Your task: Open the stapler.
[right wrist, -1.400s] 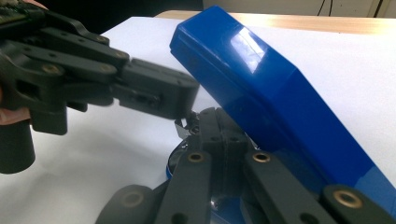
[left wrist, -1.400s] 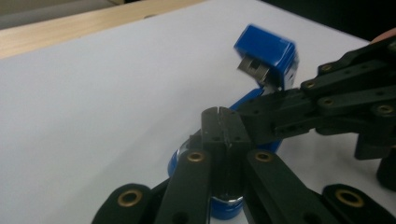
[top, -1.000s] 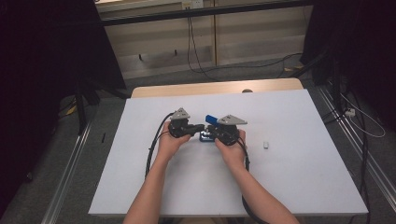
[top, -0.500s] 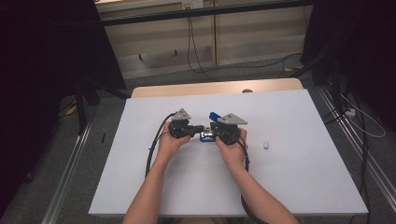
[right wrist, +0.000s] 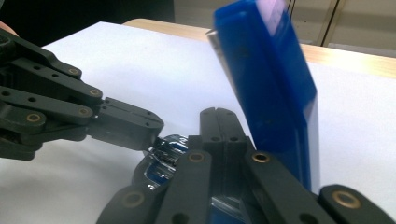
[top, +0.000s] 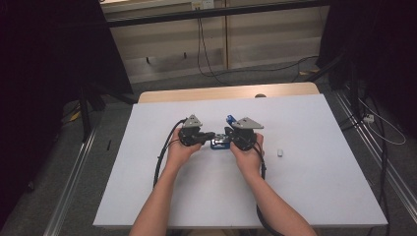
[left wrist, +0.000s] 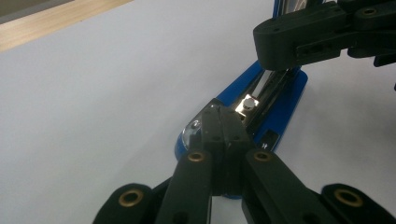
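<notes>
A blue stapler [top: 219, 144] lies open at the middle of the white table [top: 314, 196], its blue lid [top: 230, 119] swung up. From the left, my left gripper [top: 212, 135] is shut, its tips resting on the front end of the chrome magazine [left wrist: 261, 91]. Opposite it, my right gripper [top: 226, 139] is shut and sits low over the stapler's base. In the right gripper view the raised lid [right wrist: 271, 93] stands just right of the right gripper [right wrist: 219, 114], and the left gripper [right wrist: 156, 133] touches the chrome front [right wrist: 161, 156]. Nothing lies between either pair of jaws.
A small white object [top: 280, 153] lies on the table to the right of my right hand. Cables [top: 160, 162] trail from both grippers toward the near edge. A wooden strip [top: 216, 92] borders the table's far edge, with dark floor and rails on both sides.
The blue lid has swung a little further up and to the right. Both hands stay nearly where they were.
</notes>
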Motion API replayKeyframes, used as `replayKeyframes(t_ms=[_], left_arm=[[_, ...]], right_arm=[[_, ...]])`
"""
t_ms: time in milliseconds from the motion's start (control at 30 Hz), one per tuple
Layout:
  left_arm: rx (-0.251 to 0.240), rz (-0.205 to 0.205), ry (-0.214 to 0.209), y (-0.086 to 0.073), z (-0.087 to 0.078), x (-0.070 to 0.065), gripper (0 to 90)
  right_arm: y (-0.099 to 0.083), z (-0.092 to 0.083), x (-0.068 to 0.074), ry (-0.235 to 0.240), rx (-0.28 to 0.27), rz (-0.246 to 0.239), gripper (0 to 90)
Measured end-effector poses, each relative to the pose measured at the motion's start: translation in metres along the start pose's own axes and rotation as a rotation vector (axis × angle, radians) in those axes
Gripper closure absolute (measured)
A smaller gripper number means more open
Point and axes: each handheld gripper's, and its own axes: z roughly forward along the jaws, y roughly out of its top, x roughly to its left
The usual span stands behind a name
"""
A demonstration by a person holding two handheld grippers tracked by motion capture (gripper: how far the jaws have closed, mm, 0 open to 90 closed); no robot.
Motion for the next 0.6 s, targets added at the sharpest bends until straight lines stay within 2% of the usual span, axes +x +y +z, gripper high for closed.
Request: replayKeyframes(t_ms=[133,300,400,600], left_arm=[[0.002,-0.006,0.002,0.0001,0.0000,-0.0006,90.0],[0.003,-0.003,0.003,0.0001,-0.0001,-0.0009,90.0],[0.007,-0.003,0.003,0.0002,-0.0006,-0.0002,90.0],[0.004,-0.006,0.001,0.0000,-0.0006,0.0001,90.0]], right_arm=[[0.0015,-0.0036,-0.0053,-0.010,0.002,-0.017,90.0],[0.0010,-0.0078,-0.0081,-0.027,0.000,-0.012,90.0],[0.0008,-0.0079,-0.0075,-0.032,0.003,-0.039,90.0],[0.0013,-0.0085,-0.0074,-0.045,0.012,-0.062,90.0]])
